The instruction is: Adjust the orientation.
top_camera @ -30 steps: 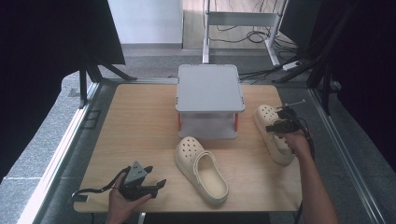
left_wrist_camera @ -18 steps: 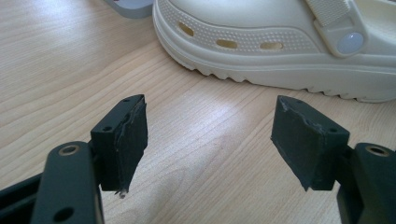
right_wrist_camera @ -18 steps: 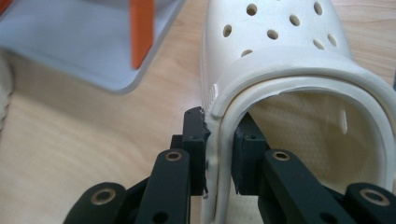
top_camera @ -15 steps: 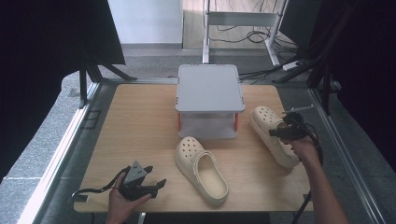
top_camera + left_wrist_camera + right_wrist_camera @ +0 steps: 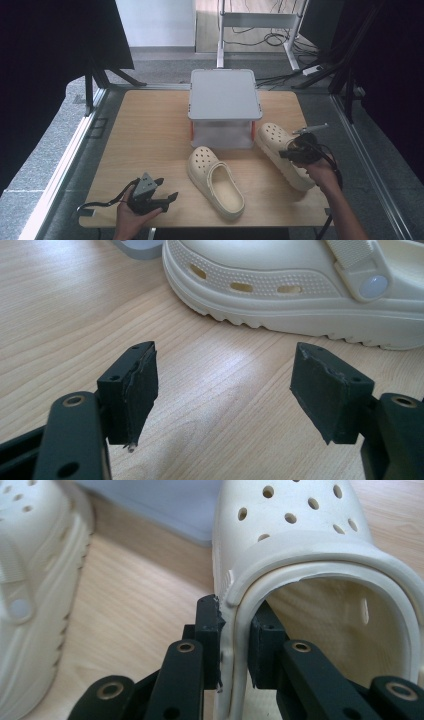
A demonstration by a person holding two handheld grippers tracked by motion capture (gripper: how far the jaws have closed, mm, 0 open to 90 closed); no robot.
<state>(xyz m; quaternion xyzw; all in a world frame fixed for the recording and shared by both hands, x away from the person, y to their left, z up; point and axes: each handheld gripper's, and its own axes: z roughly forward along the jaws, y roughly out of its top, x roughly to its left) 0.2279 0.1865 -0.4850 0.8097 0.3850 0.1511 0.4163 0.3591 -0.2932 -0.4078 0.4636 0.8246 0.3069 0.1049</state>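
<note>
Cream clog [image 5: 283, 155] near the table's right edge, toe end just beside the front right corner of the grey box [image 5: 224, 107], heel end toward the person; long axis slanting from the box down and right. Seen close in the right gripper view [image 5: 300, 555]: smooth foam, round vent holes across the toe, thick rolled collar around the opening, ribbed sole edge. Clenched on that collar's side wall, the right claw [image 5: 295, 152]: one pad [image 5: 209, 630] outside the wall, the other inside the opening, wall pinched between. Clog therefore directly ahead of this claw, running away from it toward the box, so probably a drag or lift along that axis to come; right hand plainly the nearer one.

Second clog [image 5: 216, 176] of the same make at the middle of the table, toe toward the box, heel toward the front edge, apart from the first; strap and rivet visible on its side [image 5: 300, 285].

Left claw [image 5: 162, 199] low at the front left of the table [image 5: 145, 130], released, pads wide apart with bare wood between them [image 5: 225, 395], second clog beyond its tips and not touched
</note>
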